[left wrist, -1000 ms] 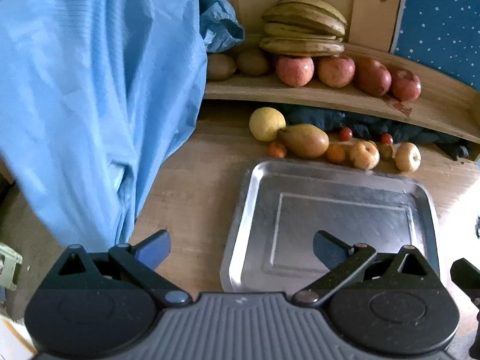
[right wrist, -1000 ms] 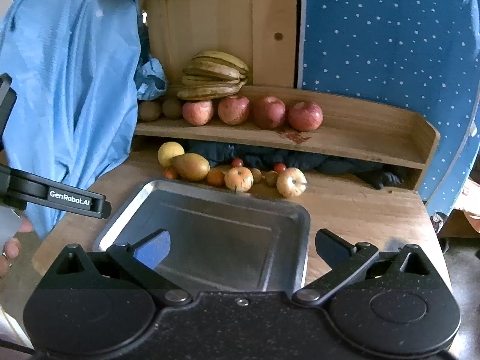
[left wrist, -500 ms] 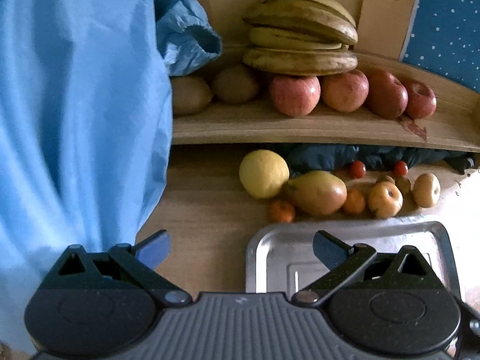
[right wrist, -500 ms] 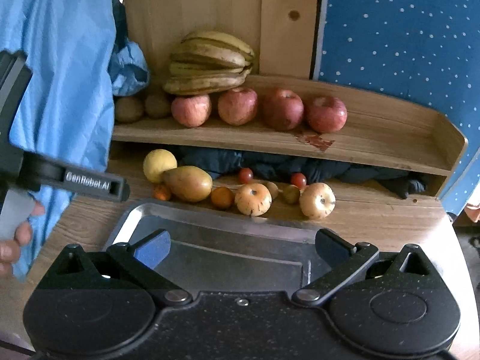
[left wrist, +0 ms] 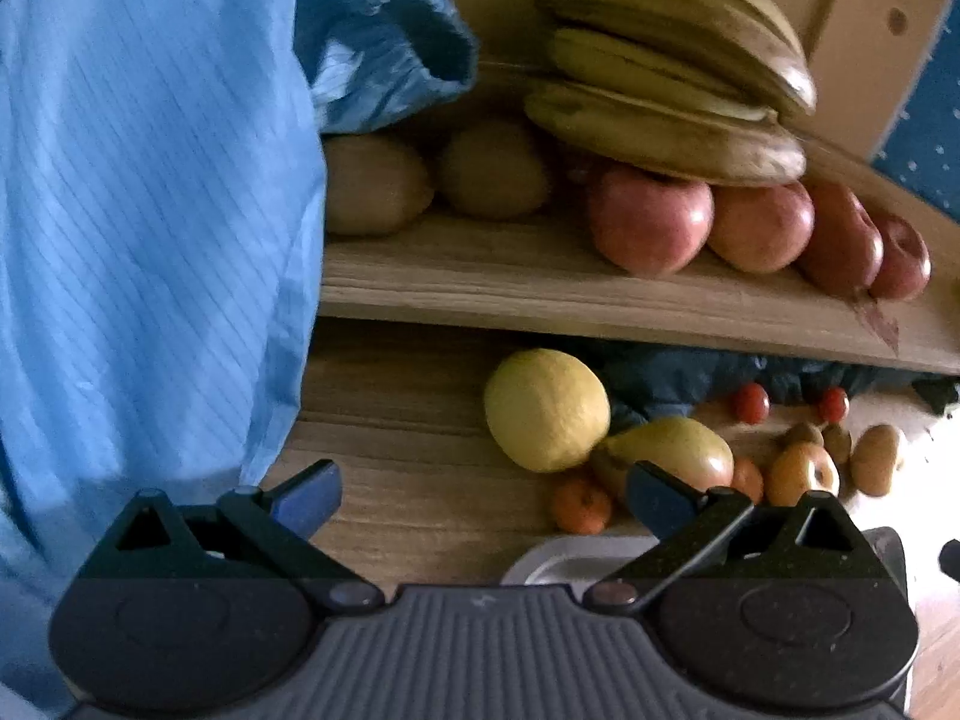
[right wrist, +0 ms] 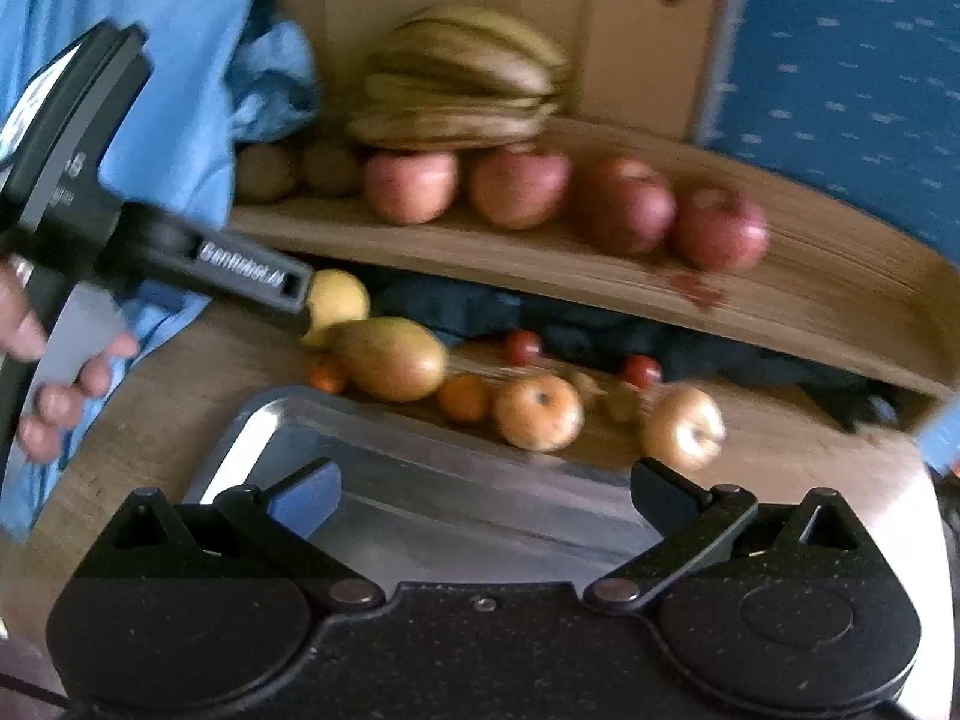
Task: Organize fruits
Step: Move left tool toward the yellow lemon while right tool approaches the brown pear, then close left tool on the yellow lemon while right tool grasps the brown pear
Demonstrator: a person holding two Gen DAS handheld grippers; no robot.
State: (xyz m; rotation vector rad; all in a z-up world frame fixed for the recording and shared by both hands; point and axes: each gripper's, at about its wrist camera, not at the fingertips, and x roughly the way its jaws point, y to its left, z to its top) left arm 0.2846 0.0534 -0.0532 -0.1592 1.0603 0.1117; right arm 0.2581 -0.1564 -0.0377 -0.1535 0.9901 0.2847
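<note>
Loose fruit lies on the wooden table under a shelf: a yellow lemon point(left wrist: 546, 408), a green-yellow mango point(left wrist: 672, 450), small oranges point(left wrist: 579, 507), small apples point(right wrist: 537, 411) and cherry tomatoes point(left wrist: 750, 402). A metal tray point(right wrist: 420, 468) sits in front of them. My left gripper point(left wrist: 483, 495) is open and empty, just short of the lemon; it also shows in the right wrist view point(right wrist: 252, 267). My right gripper point(right wrist: 483, 492) is open and empty above the tray.
The wooden shelf point(left wrist: 540, 282) carries bananas point(left wrist: 666, 78), several red apples point(left wrist: 651, 222) and two kiwis point(left wrist: 372, 186). A blue garment point(left wrist: 150, 228) hangs at the left. Dark cloth point(right wrist: 600, 324) lies under the shelf. A blue dotted wall point(right wrist: 840, 78) stands at the right.
Both grippers have moved forward toward the fruit. The left one has passed over the tray and come close to the lemon. Both stay open.
</note>
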